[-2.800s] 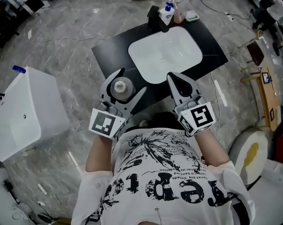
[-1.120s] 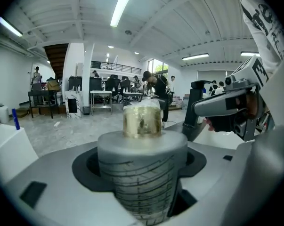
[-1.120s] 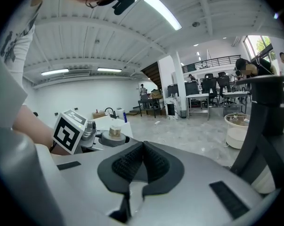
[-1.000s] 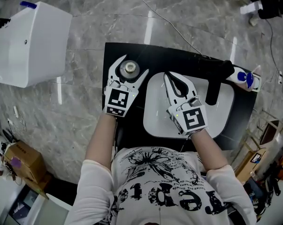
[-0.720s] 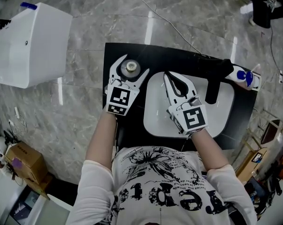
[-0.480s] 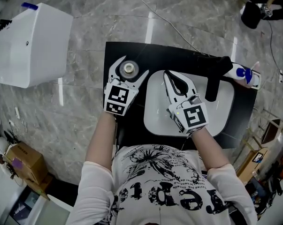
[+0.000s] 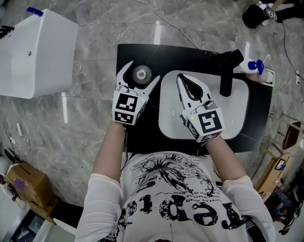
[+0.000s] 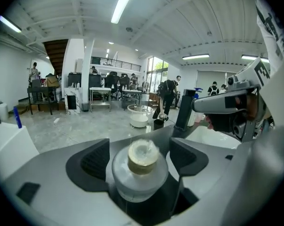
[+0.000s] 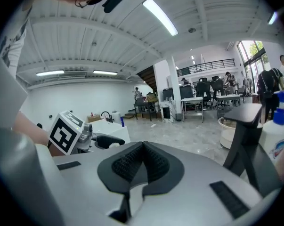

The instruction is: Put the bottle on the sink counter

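- Overhead, small clear round bottle with tan cap (image 7: pixel 141 75) standing on black sink counter (image 7: pixel 141 140) beside white basin (image 7: pixel 237 110), between left gripper's (image 7: pixel 140 73) opening jaws.
- Left gripper view: pads (image 8: pixel 95 160) off its sides; probably light, stiff, slick; best gripped around body.
- Right gripper view: right gripper (image 9: pixel 142 161) closed, empty.

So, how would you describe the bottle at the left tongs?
Find the black counter with the white basin. Left of the basin, between the opening left tongs, stands the bottle: small, clear, pale-capped, unlike the blue-topped spray bottle by the faucet.
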Action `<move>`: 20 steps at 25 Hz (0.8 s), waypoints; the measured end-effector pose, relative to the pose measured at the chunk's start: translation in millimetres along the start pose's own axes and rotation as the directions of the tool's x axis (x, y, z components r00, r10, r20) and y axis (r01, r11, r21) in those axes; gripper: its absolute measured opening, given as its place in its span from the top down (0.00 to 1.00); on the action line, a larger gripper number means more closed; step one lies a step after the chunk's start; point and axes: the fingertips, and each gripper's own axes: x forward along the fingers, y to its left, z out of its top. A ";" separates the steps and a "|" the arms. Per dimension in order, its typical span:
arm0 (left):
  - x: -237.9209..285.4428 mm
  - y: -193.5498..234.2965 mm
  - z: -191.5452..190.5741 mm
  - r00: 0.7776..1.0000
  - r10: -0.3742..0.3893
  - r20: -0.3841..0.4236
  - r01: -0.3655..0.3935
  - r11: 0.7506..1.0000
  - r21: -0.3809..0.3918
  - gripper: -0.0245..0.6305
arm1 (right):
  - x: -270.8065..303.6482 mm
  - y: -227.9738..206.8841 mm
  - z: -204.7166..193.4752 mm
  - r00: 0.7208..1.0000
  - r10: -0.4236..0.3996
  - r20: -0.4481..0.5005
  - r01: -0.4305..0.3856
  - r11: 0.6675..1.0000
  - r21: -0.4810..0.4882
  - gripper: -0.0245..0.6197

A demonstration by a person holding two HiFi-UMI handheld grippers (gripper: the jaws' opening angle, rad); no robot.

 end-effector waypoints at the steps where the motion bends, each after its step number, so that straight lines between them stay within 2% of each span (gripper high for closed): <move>1: -9.1 -3.2 9.6 1.000 -0.005 0.025 0.005 1.000 0.013 0.38 | -5.8 5.7 4.4 1.000 -0.008 0.010 0.008 1.000 -0.007 0.94; 8: -94.8 -44.7 78.9 0.976 -0.105 0.190 0.085 0.990 0.113 0.39 | -57.9 51.4 35.4 0.996 -0.039 0.077 0.042 0.998 -0.049 0.94; 9: -107.7 -48.3 87.0 0.972 -0.114 0.205 0.091 0.988 0.122 0.43 | -64.4 57.3 41.1 0.995 -0.046 0.089 0.050 0.998 -0.049 0.94; 11: -134.6 -52.4 101.7 0.964 -0.120 0.237 0.089 0.987 0.135 0.60 | -76.8 69.5 53.3 0.992 -0.060 0.113 0.066 0.997 -0.050 0.94; 12: -148.0 -55.0 108.2 0.959 -0.127 0.253 0.093 0.986 0.142 0.64 | -83.2 75.8 59.3 0.990 -0.065 0.124 0.072 0.996 -0.052 0.94; 16: -197.8 -67.7 125.4 0.938 -0.170 0.301 0.123 0.978 0.169 0.77 | -109.5 101.5 79.5 0.982 -0.077 0.171 0.092 0.993 -0.080 0.94; 20: -240.2 -73.4 137.6 0.918 -0.177 0.355 0.110 0.973 0.202 0.88 | -131.0 124.6 94.4 0.973 -0.092 0.214 0.121 0.985 -0.127 0.94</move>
